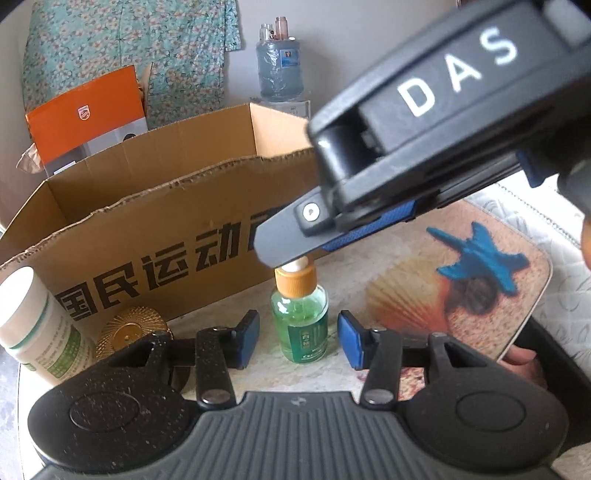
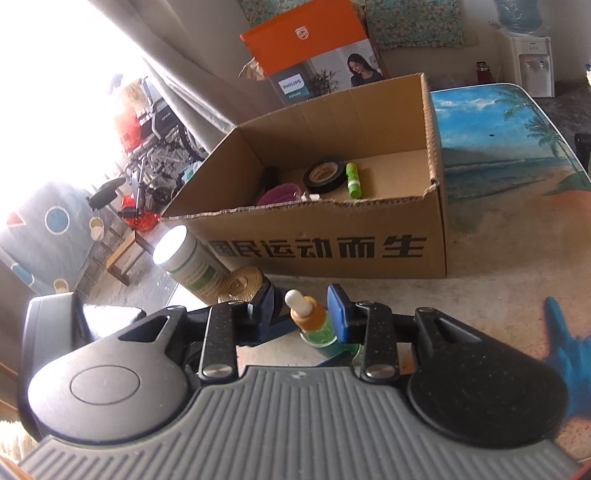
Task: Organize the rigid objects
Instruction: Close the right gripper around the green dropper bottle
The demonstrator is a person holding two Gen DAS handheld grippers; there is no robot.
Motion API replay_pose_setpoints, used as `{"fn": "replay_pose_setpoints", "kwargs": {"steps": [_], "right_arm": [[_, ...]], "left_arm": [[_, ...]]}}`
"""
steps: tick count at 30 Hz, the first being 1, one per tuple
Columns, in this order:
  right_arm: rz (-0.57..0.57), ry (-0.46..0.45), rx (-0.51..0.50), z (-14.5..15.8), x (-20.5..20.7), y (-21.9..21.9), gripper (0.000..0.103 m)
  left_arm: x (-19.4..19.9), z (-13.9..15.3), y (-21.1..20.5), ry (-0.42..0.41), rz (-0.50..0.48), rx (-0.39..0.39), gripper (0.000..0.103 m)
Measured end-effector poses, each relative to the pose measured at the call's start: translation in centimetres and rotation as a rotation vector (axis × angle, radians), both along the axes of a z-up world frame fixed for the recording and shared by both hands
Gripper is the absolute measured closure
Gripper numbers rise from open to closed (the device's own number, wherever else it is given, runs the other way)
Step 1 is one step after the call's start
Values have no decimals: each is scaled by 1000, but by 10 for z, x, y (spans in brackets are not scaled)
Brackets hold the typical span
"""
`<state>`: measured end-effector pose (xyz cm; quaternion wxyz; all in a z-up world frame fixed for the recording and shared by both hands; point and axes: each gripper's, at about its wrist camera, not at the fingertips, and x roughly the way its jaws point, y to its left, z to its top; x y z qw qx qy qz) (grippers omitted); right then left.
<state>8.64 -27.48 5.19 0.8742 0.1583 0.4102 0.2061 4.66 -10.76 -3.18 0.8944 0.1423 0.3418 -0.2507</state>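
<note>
A small glass bottle of green liquid [image 1: 299, 321] with an orange collar and white dropper top stands upright on the table mat, just in front of the cardboard box [image 1: 166, 221]. My left gripper [image 1: 299, 339] is open, its blue pads on either side of the bottle's body with a gap on both sides. My right gripper [image 1: 295, 251] comes in from the upper right, its tips at the dropper top. In the right wrist view the right gripper [image 2: 301, 312] is open around the bottle's cap [image 2: 304, 314], with a clear gap on the left side.
A white jar with a green label [image 1: 33, 325] and a gold ribbed disc [image 1: 129, 328] stand left of the bottle. The box [image 2: 295, 216] holds a black tape roll [image 2: 325, 175], a green glue stick [image 2: 353, 179] and a magenta item [image 2: 279, 194]. An orange carton [image 2: 306, 33] stands behind.
</note>
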Motion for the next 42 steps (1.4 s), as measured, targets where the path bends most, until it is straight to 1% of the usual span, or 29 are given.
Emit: {"fn": "replay_pose_setpoints", "kwargs": {"steps": [5, 10, 14, 21, 29, 32, 36, 42], "right_arm": [[15, 21, -10, -7, 8, 4, 72], [24, 52, -10, -17, 16, 6, 72], [34, 66, -1, -22, 21, 6, 70], [41, 73, 10, -22, 27, 7, 71], [32, 78, 14, -23, 28, 6, 71], [28, 75, 10, -23, 27, 7, 73], [25, 66, 8, -20, 24, 6, 80], [23, 52, 2, -14, 15, 6, 80]], "left_arm": [[4, -6, -4, -2, -15, 9, 59], [11, -13, -9, 15, -21, 12, 66], [15, -19, -11, 16, -15, 20, 67], [24, -24, -11, 29, 0, -7, 68], [27, -22, -5, 36, 9, -30, 69], [29, -22, -5, 38, 9, -30, 69], [29, -20, -4, 35, 7, -26, 70], [24, -14, -2, 23, 3, -27, 70]]}}
